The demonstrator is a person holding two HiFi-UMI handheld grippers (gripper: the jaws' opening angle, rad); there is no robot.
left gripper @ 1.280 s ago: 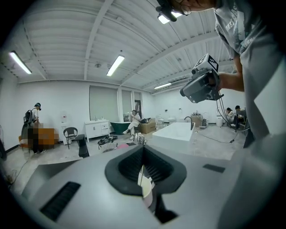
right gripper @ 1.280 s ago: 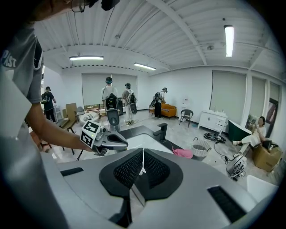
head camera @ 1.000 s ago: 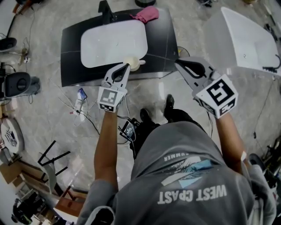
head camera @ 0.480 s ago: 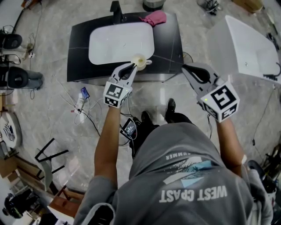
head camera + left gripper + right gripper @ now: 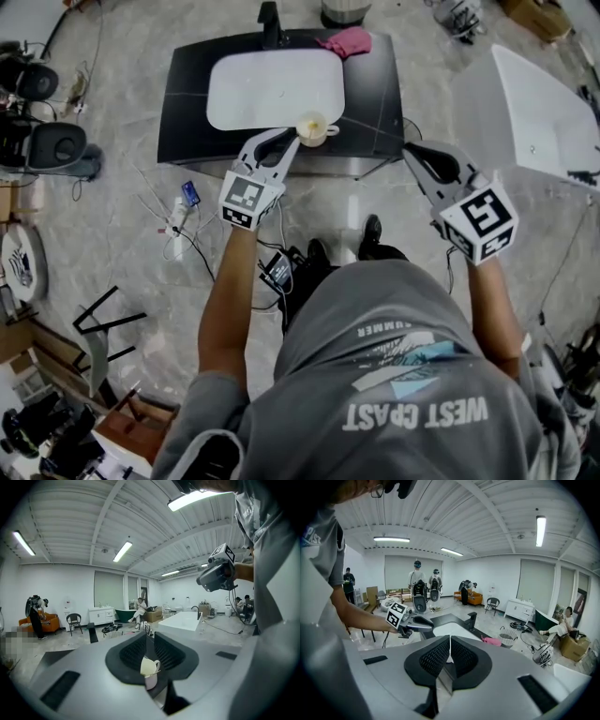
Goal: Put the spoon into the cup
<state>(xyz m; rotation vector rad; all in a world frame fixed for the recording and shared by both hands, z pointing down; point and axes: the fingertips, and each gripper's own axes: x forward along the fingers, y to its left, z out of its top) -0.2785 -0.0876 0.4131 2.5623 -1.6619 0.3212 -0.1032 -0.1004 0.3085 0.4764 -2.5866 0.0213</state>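
Cream cup with a side handle (image 5: 315, 126) stands upright, mouth up, on the glossy black countertop (image 5: 370, 103), right at the near right corner of the white rectangular basin (image 5: 272, 89). The handle sticks out to the right. The spoon I honestly can't pick out in any view, so no telling which way it points.

The person's left arm is stretched straight out ahead, bare forearm in line with the grey left gripper (image 5: 292, 141), which tilts only a little downward. Its tips sit just short of the cup, on the cup's near left, not touching. Those tongs have just been opening and now stand narrowly apart. The left gripper view shows nothing between the pads, only the cup framed in the gap further out (plus its reflection in the shiny top).

The right arm reaches forward and off to the right. The grey right gripper (image 5: 411, 150) hangs off the counter's near right corner, over the pale marble-look floor (image 5: 122, 216), well apart from the cup. Its tongs are closed to a thin slit with nothing in them.

Room-wise, the cup is near the counter's near edge. There's bare black surface to its right, and the basin takes up the far left side. A crumpled pink cloth (image 5: 349, 40) and a black tap (image 5: 272, 14) sit at the far edge, well clear of both grippers.
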